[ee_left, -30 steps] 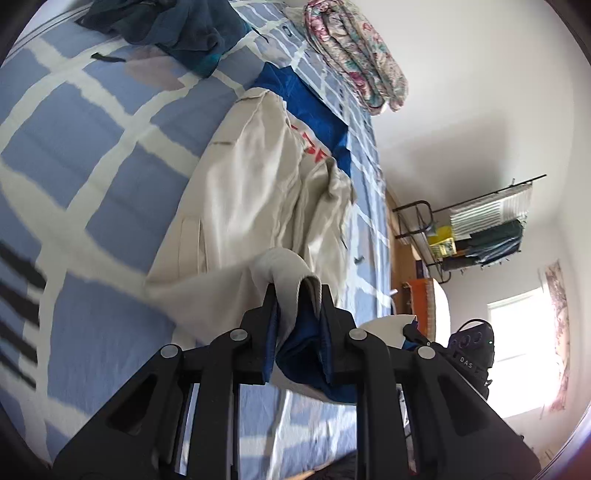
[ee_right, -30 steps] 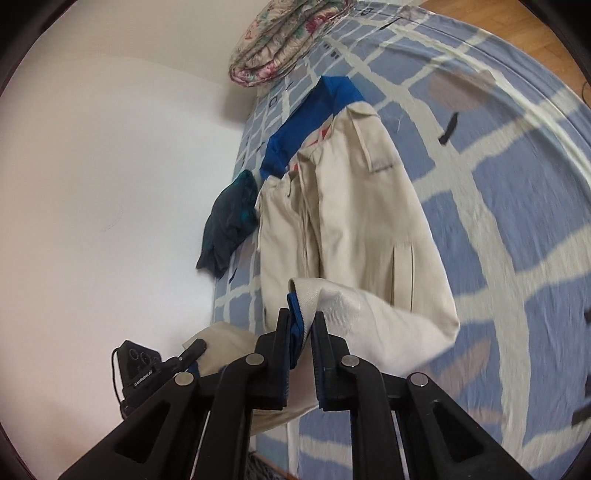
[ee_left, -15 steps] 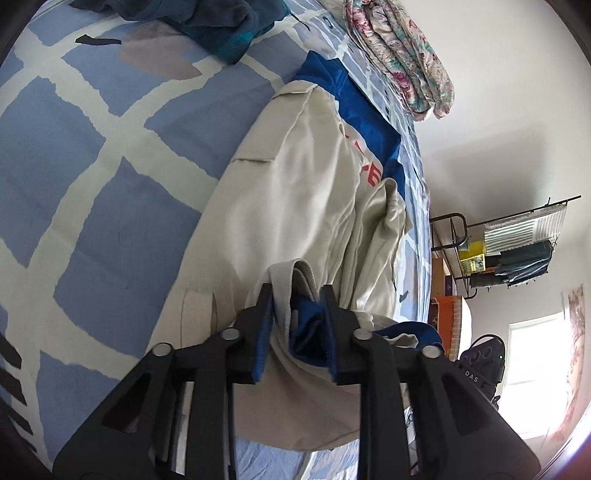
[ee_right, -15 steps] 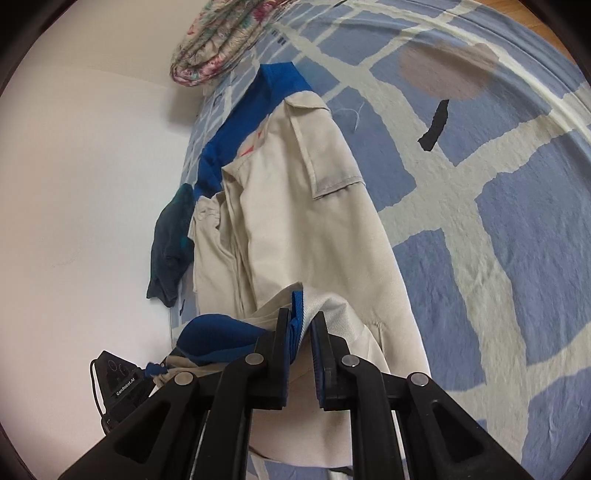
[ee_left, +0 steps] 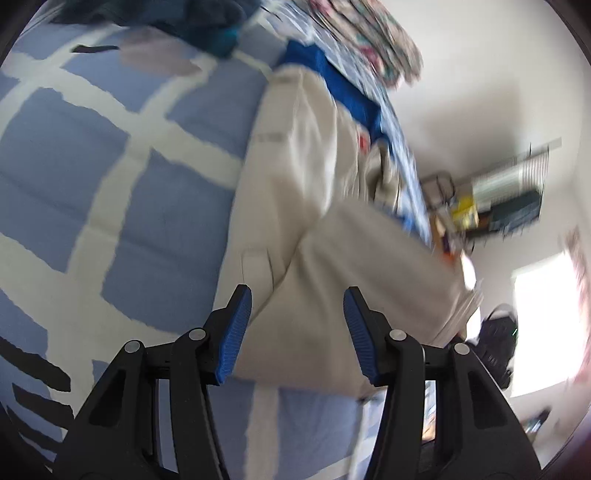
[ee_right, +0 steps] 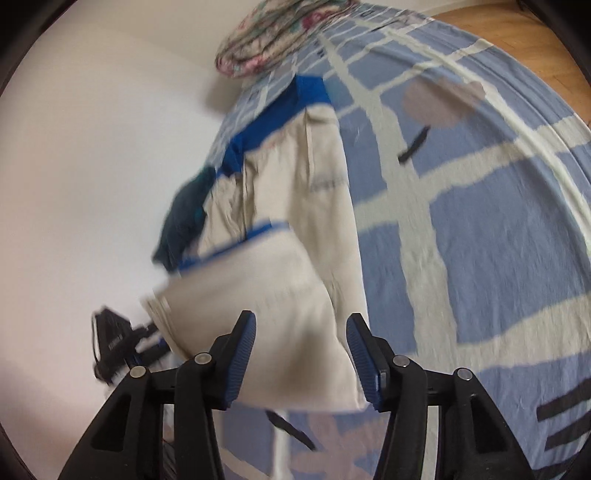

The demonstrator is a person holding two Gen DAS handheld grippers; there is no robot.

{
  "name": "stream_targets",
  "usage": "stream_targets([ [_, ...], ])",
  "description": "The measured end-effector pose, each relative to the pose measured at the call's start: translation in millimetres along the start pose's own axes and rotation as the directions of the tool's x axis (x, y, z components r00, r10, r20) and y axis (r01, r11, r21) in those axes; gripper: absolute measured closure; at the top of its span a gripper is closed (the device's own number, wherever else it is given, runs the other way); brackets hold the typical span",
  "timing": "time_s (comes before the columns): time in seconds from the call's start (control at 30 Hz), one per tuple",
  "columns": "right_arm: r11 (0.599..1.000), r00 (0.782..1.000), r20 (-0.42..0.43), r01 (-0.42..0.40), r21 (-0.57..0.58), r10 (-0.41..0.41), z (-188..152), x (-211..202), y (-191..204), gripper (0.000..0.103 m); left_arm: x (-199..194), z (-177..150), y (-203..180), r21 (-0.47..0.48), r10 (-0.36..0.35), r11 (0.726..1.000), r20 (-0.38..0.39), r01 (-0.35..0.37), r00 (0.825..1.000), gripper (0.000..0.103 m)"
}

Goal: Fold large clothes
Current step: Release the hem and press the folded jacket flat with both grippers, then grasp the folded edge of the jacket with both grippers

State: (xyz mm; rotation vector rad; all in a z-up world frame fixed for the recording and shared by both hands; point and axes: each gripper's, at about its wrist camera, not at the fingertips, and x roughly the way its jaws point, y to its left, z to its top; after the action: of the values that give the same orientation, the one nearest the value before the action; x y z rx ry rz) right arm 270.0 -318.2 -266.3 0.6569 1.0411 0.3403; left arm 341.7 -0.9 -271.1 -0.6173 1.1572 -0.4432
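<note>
While both views are motion-blurred, the left tongs [ee_left: 297,325] and right tongs [ee_right: 299,349] each stand with fingers wide apart, gripping nothing. Position of the jacket [ee_left: 295,206] — cream with blue lining, lying on the bed [ee_left: 74,177], its lower part folded up over the body. Each pair of tongs hovers over the folded edge; whether they touch it cannot be told. Beyond the collar — a floral bundle [ee_right: 280,33]; beside the jacket, a dark garment [ee_right: 184,218].
</note>
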Motion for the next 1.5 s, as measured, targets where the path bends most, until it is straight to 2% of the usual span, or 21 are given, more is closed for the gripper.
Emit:
stream_targets([
  [0.1,0.997,0.999,-0.040,0.032,-0.070,-0.035,-11.2,15.7,9.5,0.051,12.2,-8.8,-11.1,0.096,0.045,0.994,-0.011,-0.044,0.999,0.050],
  [0.2,0.992,0.997,-0.036,0.065,-0.110,-0.069,-11.8,27.1,14.9,0.050,18.5,-9.9,-14.3,0.119,0.058,0.991,-0.012,-0.056,0.998,0.050],
  [0.23,0.988,0.996,-0.025,0.085,-0.128,-0.089,-11.8,29.1,15.4,0.045,19.4,-10.0,-14.9,0.122,0.060,0.991,-0.013,-0.058,0.998,0.050],
  [0.37,0.993,0.999,-0.012,0.042,-0.113,-0.043,-11.7,31.7,6.0,0.043,26.4,-11.6,-16.8,0.168,0.082,0.983,-0.027,-0.076,0.996,0.051],
  [0.43,0.994,1.000,-0.006,0.027,-0.103,-0.028,-12.8,28.3,2.4,0.052,27.2,-13.8,-17.4,0.178,0.084,0.981,-0.032,-0.077,0.996,0.061],
  [0.5,0.994,1.000,0.001,0.023,-0.111,-0.023,-15.1,24.2,4.7,0.059,23.6,-17.9,-20.0,0.189,0.088,0.979,-0.023,-0.082,0.996,0.065],
  [0.6,0.984,0.998,0.036,0.057,-0.166,-0.052,-16.5,19.7,18.6,0.059,13.3,-27.7,-29.2,0.231,0.131,0.964,0.030,-0.134,0.991,0.065],
  [0.67,0.975,0.997,0.048,0.075,-0.208,-0.067,-17.9,17.9,25.7,0.058,7.8,-32.5,-35.7,0.269,0.135,0.952,0.060,-0.146,0.989,0.065],
  [0.73,0.971,0.997,0.035,0.078,-0.224,-0.072,-17.9,23.3,28.5,0.055,13.6,-30.8,-36.6,0.289,0.148,0.945,0.035,-0.152,0.988,0.064],
  [0.9,0.979,0.998,0.015,0.056,-0.198,-0.054,-15.0,31.5,21.4,0.053,22.6,-19.9,-23.8,0.230,0.099,0.969,-0.019,-0.093,0.995,0.065],
  [0.97,0.982,0.999,0.005,0.040,-0.183,-0.040,-14.3,31.9,17.8,0.056,23.6,-19.8,-20.9,0.204,0.078,0.976,-0.028,-0.070,0.997,0.078],
  [1.03,0.983,0.999,0.001,0.032,-0.179,-0.033,-14.9,30.4,16.4,0.075,18.0,-22.6,-18.6,0.160,0.047,0.986,-0.028,-0.042,0.999,0.091],
  [1.1,0.983,1.000,0.015,0.029,-0.183,-0.027,-18.6,21.4,20.9,0.088,-0.2,-30.4,-18.4,0.091,0.024,0.996,0.010,-0.025,1.000,0.093],
  [1.17,0.983,0.999,0.047,0.017,-0.181,-0.008,-23.1,6.1,28.7,0.092,-25.7,-45.4,-16.7,0.014,-0.008,1.000,0.094,0.007,0.996,0.093],
  [1.23,0.988,0.995,0.089,-0.033,-0.149,0.047,-25.2,-10.7,28.0,0.095,-35.3,-58.3,-12.7,-0.031,0.010,1.000,0.142,-0.006,0.990,0.093],
  [1.27,0.990,0.994,0.096,-0.030,-0.139,0.043,-24.1,-11.8,25.9,0.097,-31.8,-60.1,-10.5,-0.035,0.026,0.999,0.143,-0.021,0.989,0.093],
  [1.3,0.990,0.996,0.087,0.017,-0.137,-0.005,-21.1,-6.1,22.9,0.098,-17.5,-58.7,-5.9,-0.028,0.082,0.996,0.120,-0.080,0.989,0.092],
  [1.33,0.987,0.994,0.069,0.096,-0.132,-0.087,-17.6,4.6,18.8,0.099,-8.4,-57.1,-1.8,-0.030,0.111,0.994,0.103,-0.109,0.988,0.091],
  [1.4,0.964,0.972,0.032,0.235,-0.127,-0.233,-13.1,25.9,11.0,0.099,5.5,-52.0,3.1,-0.023,0.128,0.992,0.095,-0.126,0.987,0.083],
  [1.43,0.956,0.964,0.027,0.265,-0.128,-0.264,-12.1,29.9,9.7,0.098,3.5,-50.2,2.3,-0.021,0.131,0.991,0.100,-0.130,0.986,0.080],
  [1.5,0.952,0.960,0.049,0.278,-0.129,-0.274,-12.5,22.5,12.0,0.093,-10.9,-49.2,-1.3,-0.038,0.139,0.990,0.130,-0.135,0.982,0.077],
])
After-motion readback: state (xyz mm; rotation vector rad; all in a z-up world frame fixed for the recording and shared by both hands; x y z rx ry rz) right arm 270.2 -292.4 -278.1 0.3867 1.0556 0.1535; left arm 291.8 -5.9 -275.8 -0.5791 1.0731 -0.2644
